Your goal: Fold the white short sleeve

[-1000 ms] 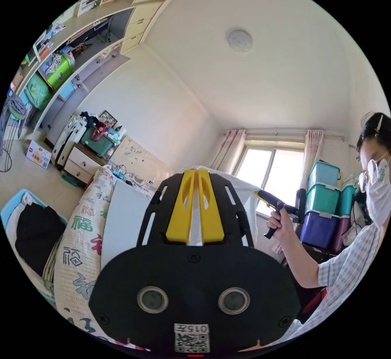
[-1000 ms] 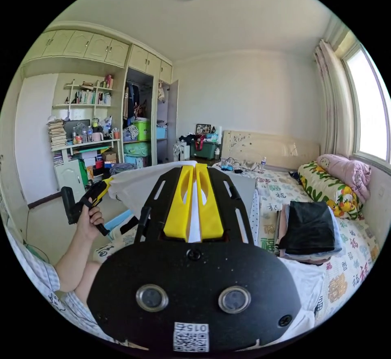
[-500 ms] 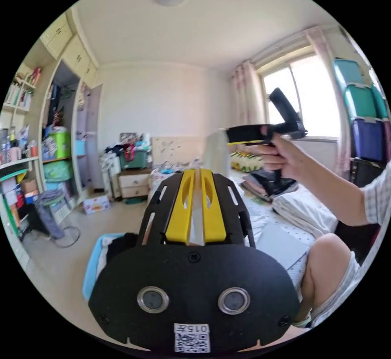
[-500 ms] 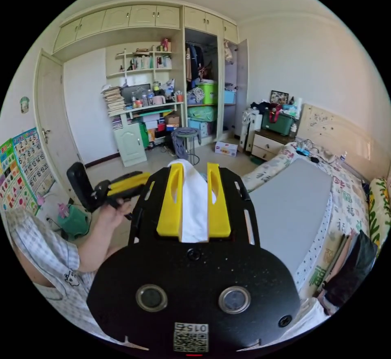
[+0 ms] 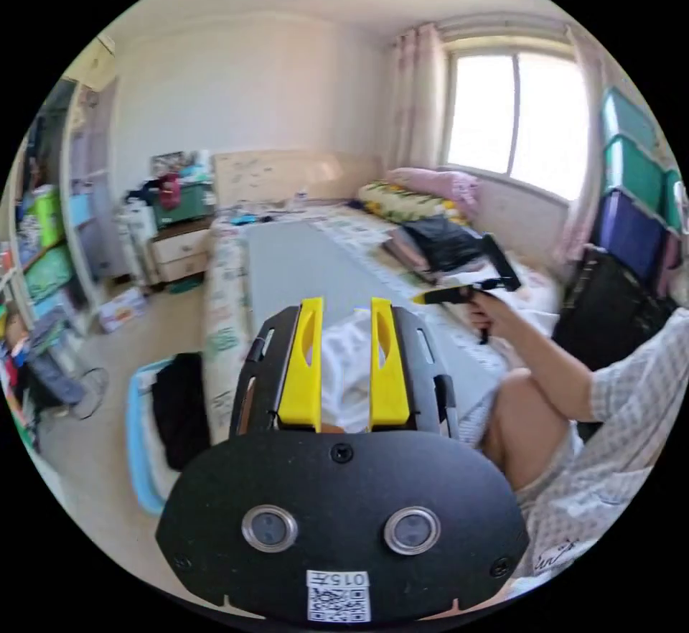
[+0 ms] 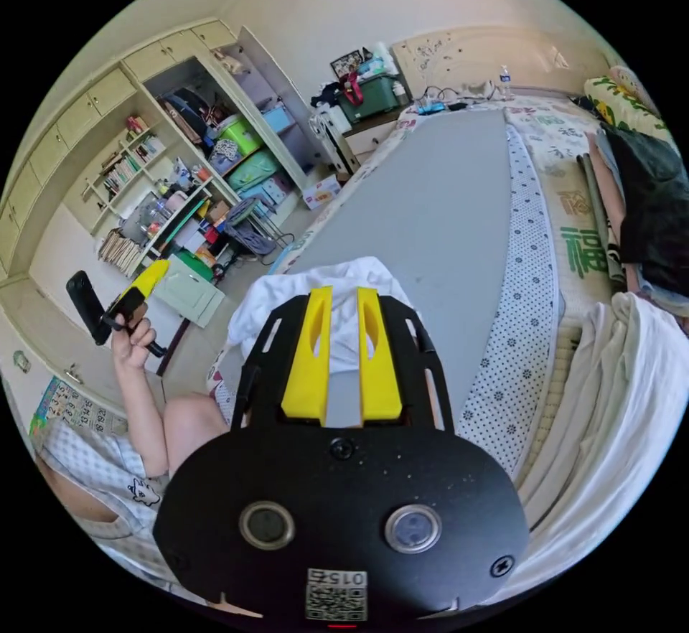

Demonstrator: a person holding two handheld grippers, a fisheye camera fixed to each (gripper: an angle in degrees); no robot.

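A: Where's the shirt [image 6: 316, 296]?

B: Bunched mid-frame on the grey board [image 6: 445, 217]. Left gripper [image 5: 344, 331] jaws apart. Right gripper [image 6: 343, 317] jaws are nearly together, pinching nothing.

A: The risk?

B: Grabbing that heap blind likely catches doubled cloth, so the fold goes crooked.

A grey board [image 6: 445, 209] lies on the bed [image 6: 567, 231], black clothes [image 6: 649, 195] perhaps folded beside.
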